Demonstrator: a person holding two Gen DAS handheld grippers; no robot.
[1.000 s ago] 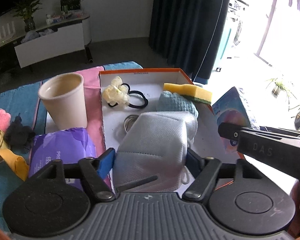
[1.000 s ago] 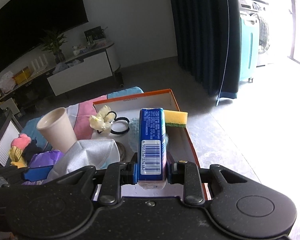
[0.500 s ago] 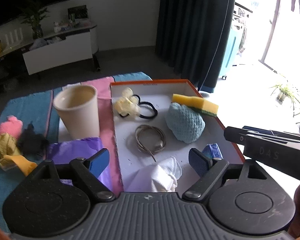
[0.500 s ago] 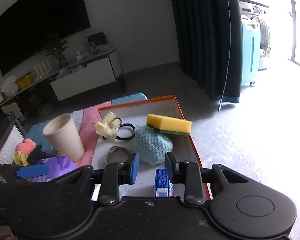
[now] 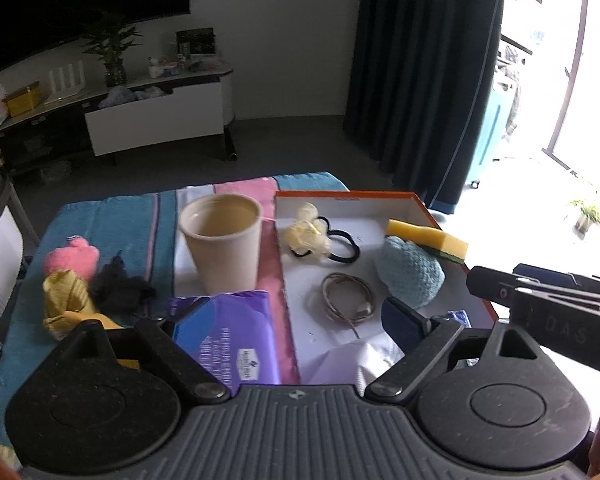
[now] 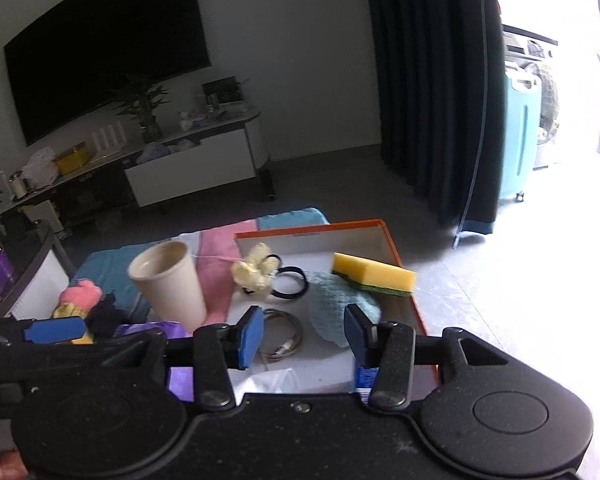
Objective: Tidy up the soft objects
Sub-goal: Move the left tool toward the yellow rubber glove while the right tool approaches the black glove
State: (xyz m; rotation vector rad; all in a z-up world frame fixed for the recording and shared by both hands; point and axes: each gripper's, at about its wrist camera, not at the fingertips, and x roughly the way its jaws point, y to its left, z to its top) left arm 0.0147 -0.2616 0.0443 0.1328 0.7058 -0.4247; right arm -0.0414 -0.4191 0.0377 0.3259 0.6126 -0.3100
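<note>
An orange-rimmed white box (image 5: 428, 210) holds a yellow sponge (image 5: 428, 238), a teal knitted piece (image 5: 414, 276), a cream scrunchie on black hair ties (image 5: 306, 236), a coiled band (image 5: 348, 298), a white face mask (image 5: 376, 356) and a blue tissue pack (image 5: 458, 316). My left gripper (image 5: 284, 320) is open and empty above the box's near edge. My right gripper (image 6: 304, 334) is open and empty above the box (image 6: 400, 256); the mask (image 6: 276, 378) and the tissue pack (image 6: 366, 378) lie just below it.
A beige cup (image 5: 222, 240) stands left of the box. A purple wipes pack (image 5: 228, 344) lies in front of it. Pink, yellow and black soft items (image 5: 80, 280) lie at the left on a blue and pink cloth (image 5: 132, 220). The right gripper's body (image 5: 548, 304) crosses the left wrist view.
My left gripper let go of the face mask and my right gripper let go of the blue tissue pack; both now lie in the box. Both grippers have opened and pulled back.
</note>
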